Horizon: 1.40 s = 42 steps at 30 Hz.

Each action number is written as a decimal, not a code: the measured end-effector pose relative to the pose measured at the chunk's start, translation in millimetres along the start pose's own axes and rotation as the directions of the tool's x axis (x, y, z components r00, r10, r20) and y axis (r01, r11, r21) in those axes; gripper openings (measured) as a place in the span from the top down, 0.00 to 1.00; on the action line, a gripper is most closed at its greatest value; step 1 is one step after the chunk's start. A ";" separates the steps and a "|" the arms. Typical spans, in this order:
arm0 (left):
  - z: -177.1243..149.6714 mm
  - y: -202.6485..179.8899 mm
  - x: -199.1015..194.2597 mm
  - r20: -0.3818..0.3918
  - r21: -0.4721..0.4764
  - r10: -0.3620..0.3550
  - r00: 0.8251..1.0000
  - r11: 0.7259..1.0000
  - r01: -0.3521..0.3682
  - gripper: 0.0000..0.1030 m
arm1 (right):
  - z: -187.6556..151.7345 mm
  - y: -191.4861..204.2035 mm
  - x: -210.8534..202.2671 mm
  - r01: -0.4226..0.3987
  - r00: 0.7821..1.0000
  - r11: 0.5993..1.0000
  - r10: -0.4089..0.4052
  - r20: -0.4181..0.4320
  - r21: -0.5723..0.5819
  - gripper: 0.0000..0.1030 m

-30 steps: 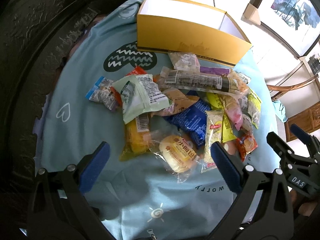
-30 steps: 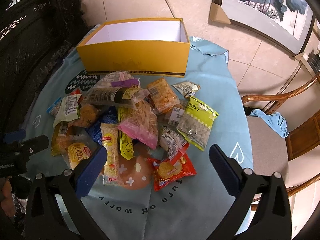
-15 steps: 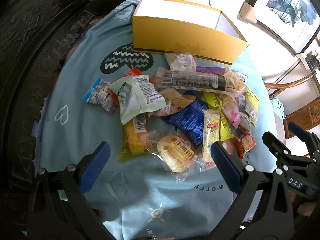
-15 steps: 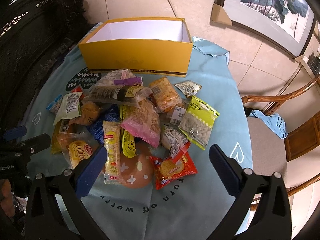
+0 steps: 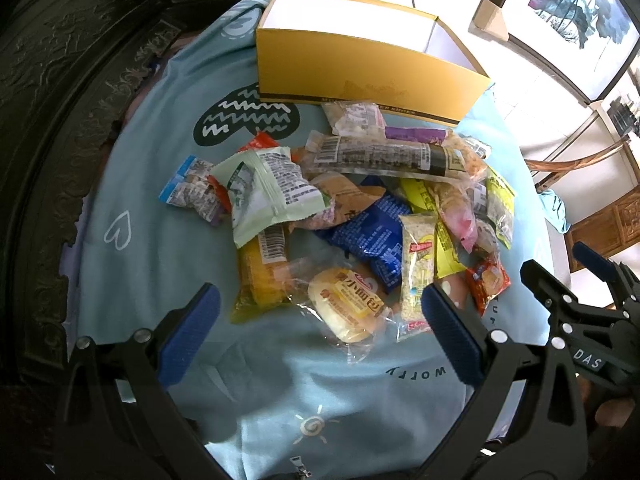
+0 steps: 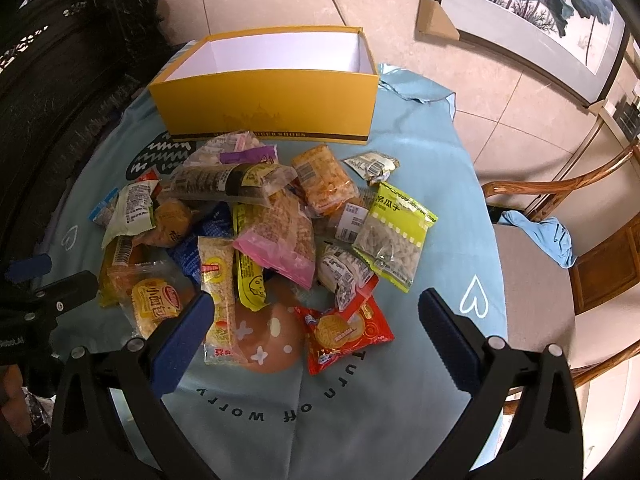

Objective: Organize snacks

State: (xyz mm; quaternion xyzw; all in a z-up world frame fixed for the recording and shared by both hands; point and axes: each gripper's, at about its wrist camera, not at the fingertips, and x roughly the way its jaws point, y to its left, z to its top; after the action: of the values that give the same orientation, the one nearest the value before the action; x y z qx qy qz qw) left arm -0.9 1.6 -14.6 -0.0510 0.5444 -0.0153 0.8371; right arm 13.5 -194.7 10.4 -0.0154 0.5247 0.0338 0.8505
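From the left wrist, the left claw (image 5: 320,330) is seen spread wide and empty above the snack pile (image 5: 352,204) at the tabletop's (image 5: 132,280) middle; "DAS" is read on the right claw (image 5: 588,276).

From the right wrist, the right claw (image 6: 312,328) is likewise wide, empty. "Turn off worry" is printed on the cloth (image 6: 420,160); the yellow box (image 6: 272,108) stands at the far edge.

Each claw (image 5: 320,328) (image 6: 312,326) is black plastic with silver screws, blue ribbed pads (image 5: 188,336), white "DAS" lettering.
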 end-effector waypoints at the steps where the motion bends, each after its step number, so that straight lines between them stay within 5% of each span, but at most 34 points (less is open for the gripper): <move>1: 0.0 0.5 -0.1 0.000 -0.002 -0.001 1.000 1.000 0.001 0.02 | 0.3 0.2 0.3 -0.001 1.000 1.000 0.001 -0.001 -0.002 0.01; 42: 2.8 8.4 13.2 -0.033 -0.005 0.006 0.999 1.000 -0.006 0.02 | 2.6 -14.3 13.2 -0.003 1.000 0.999 0.004 -0.015 0.052 0.01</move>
State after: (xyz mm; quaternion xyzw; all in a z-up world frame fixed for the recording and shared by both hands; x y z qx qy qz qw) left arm 6.8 9.1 -26.3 -0.0512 0.5584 -0.0124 0.8279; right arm 22.8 -208.3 -0.4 0.0072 0.5320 0.0216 0.8465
